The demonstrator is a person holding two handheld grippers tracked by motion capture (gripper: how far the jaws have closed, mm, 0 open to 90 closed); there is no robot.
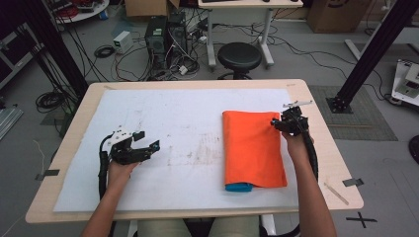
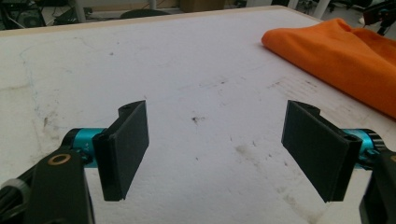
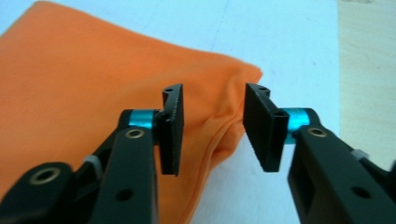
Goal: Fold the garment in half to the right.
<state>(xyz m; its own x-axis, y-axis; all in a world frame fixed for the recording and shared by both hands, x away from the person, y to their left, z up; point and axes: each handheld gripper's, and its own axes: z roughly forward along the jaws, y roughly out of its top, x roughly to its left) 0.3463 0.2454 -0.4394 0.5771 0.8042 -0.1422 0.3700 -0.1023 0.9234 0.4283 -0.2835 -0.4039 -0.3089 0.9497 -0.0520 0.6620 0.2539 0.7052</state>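
**At the far right corner of the cloth: a gripper poised over a fold**

On the right half of the table, in the high view, a folded orange cloth [image 1: 253, 148] lies flat, its long side running from twelve to six o'clock, with a strip of blue fabric [image 1: 239, 187] peeking out under its near edge. The right gripper [image 1: 276, 123] sits at the cloth's far right corner, at about two o'clock from the cloth's middle, which suits a pinch on that corner for another fold or for lifting. The left gripper [image 1: 148, 140] rests well apart at nine o'clock, over bare sheet, probably waiting its turn.

In the left gripper view, the gripper [image 2: 215, 154] has its jaws spread wide with nothing between them; the cloth [image 2: 345, 60] lies off at two o'clock.

In the right gripper view, the gripper [image 3: 212, 126] has its jaws partly open and straddling the rounded corner of the cloth [image 3: 93, 79]; the pads do not press on the fabric, so nothing is held.

The surface is a white sheet [image 1: 173, 113], scuffed and stained grey near its middle, laid on a pale wooden table [image 1: 321, 148] with tape marks by the edges. Beyond, at twelve o'clock, stand a black stool [image 1: 239, 57], computer towers [image 1: 165, 37] amid tangled cables, and cardboard boxes [image 1: 336, 15] on a grey floor.
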